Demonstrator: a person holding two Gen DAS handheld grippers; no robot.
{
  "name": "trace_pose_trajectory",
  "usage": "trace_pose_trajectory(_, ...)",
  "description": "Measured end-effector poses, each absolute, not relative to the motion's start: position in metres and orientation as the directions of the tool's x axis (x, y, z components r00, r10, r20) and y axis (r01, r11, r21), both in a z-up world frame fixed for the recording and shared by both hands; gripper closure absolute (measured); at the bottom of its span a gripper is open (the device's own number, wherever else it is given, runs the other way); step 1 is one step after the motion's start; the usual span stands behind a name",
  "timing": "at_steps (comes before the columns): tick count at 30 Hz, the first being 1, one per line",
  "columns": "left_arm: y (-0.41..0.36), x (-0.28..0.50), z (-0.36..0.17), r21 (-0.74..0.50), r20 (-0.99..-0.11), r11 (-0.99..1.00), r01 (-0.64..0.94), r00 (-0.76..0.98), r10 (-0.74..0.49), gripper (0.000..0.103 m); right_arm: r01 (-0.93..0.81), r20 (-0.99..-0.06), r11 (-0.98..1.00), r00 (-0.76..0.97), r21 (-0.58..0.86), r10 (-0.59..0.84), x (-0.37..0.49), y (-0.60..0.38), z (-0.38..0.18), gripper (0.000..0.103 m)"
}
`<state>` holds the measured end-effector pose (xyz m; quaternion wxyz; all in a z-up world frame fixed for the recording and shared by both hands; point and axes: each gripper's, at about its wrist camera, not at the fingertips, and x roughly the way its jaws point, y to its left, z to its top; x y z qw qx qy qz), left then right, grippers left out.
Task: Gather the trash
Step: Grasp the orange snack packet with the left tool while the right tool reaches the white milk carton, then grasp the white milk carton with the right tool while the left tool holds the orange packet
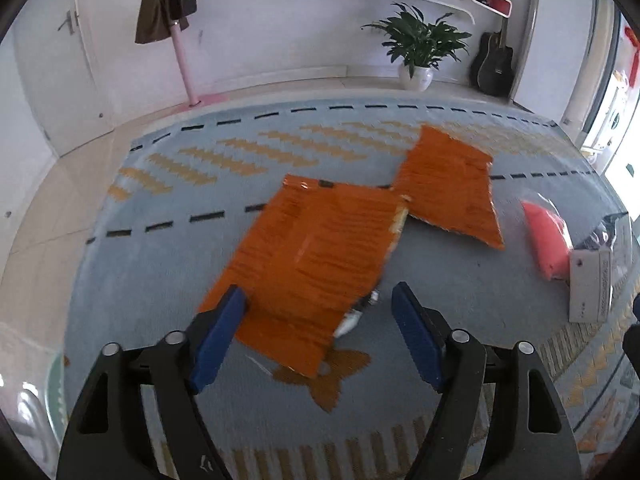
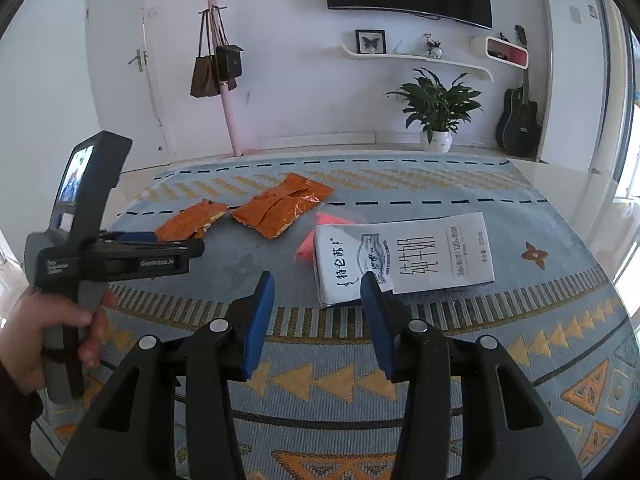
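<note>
a patterned blue rug [image 1: 168, 248] covers the floor and carries the trash. a white milk carton [image 2: 404, 256] lies flat just ahead of the right tongs [image 2: 318, 320], spread wide, with a pink bag [image 2: 310, 246] tucked behind it. the left tongs [image 1: 320, 336] gape wide around the near orange wrapper [image 1: 308, 264]; a second orange wrapper [image 1: 448, 188] lies just beyond.

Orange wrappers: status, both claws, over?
Left claw open over near orange wrapper. Right claw open, facing milk carton. Second orange wrapper, pink bag still on rug.
</note>
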<state>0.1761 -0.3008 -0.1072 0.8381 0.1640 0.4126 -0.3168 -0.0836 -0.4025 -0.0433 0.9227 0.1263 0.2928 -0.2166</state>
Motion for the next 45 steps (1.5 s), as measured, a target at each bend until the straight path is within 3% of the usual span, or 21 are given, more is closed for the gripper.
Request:
trace_pose_trajectory(4, -0.289, 0.187, -0.105, -0.020, -0.784, 0.755, 0.656, 0.459, -0.419, 0.064, 0.480, -0.594, 0.869, 0.735, 0.118, -0.326, -0.084, -0.405, -0.043, 0.061)
trace_pose_trajectory(8, -0.280, 0.185, -0.102, -0.033, -0.764, 0.756, 0.654, 0.471, -0.441, 0.075, 0.489, -0.586, 0.863, 0.738, 0.123, -0.335, -0.087, -0.405, -0.043, 0.061)
trace_pose_trajectory(13, -0.246, 0.163, -0.084, -0.155, -0.732, 0.759, 0.632, 0.442, -0.518, 0.098, 0.546, -0.572, 0.813, 0.740, 0.201, -0.355, -0.101, -0.424, -0.041, 0.057)
trace_pose_trajectory(20, -0.178, 0.109, -0.055, -0.230, -0.697, 0.747, 0.623, 0.430, -0.574, 0.099, 0.628, -0.623, 0.710, 0.703, 0.319, -0.342, -0.117, -0.465, -0.048, 0.049)
trace_pose_trajectory(22, -0.156, 0.094, -0.052, -0.265, -0.684, 0.749, 0.607, 0.430, -0.590, 0.099, 0.644, -0.622, 0.677, 0.704, 0.356, -0.343, -0.124, -0.479, -0.046, 0.036)
trace_pose_trajectory(24, -0.136, 0.080, -0.051, -0.313, -0.663, 0.751, 0.582, 0.432, -0.612, 0.099, 0.662, -0.642, 0.660, 0.686, 0.355, -0.343, -0.123, -0.498, -0.047, 0.033)
trace_pose_trajectory(30, -0.103, 0.067, -0.056, -0.368, -0.634, 0.776, 0.513, 0.472, -0.612, 0.099, 0.547, -0.720, 0.718, 0.687, 0.430, -0.093, -0.088, -0.540, -0.069, 0.033)
trace_pose_trajectory(33, -0.098, 0.073, -0.062, -0.426, -0.619, 0.764, 0.486, 0.459, -0.637, 0.099, 0.492, -0.721, 0.754, 0.692, 0.434, -0.037, -0.087, -0.523, -0.067, 0.033)
trace_pose_trajectory(39, -0.096, 0.071, -0.059, -0.302, -0.629, 0.838, 0.454, 0.566, -0.534, 0.099, 0.330, -0.695, 0.818, 0.710, 0.472, 0.114, -0.080, -0.436, -0.054, 0.033)
trace_pose_trajectory(42, -0.089, 0.075, -0.057, -0.324, -0.621, 0.841, 0.434, 0.573, -0.535, 0.099, 0.210, -0.677, 0.857, 0.709, 0.471, 0.199, -0.074, -0.387, -0.041, 0.033)
trace_pose_trajectory(45, -0.086, 0.076, -0.053, -0.338, -0.610, 0.836, 0.433, 0.576, -0.545, 0.099, 0.157, -0.659, 0.891, 0.729, 0.425, 0.186, -0.074, -0.357, -0.022, 0.033)
